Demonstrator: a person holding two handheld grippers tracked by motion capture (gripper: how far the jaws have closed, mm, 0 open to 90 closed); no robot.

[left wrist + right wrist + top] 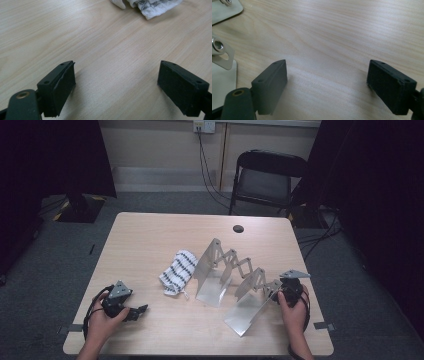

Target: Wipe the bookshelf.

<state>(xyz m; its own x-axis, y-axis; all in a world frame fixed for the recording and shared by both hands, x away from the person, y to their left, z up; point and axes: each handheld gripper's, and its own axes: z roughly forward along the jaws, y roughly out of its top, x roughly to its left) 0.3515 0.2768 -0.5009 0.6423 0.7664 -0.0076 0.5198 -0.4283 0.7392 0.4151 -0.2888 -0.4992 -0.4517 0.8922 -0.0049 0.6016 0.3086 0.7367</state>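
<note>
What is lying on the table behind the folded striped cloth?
Behind the striped cloth, only bare table shows up to the far edge. The metal rack stands beside it. Whatever lies beneath the cloth is covered.

On the table (150, 235) before you, a folded cloth (178, 271) lies near the middle. Just right of it stands an extending metal rack (235, 280), running toward your near right. Your left gripper (135, 312) rests at the near left, your right gripper (280, 295) beside the rack's near end. A chair (265, 180) stands behind the table.
</note>
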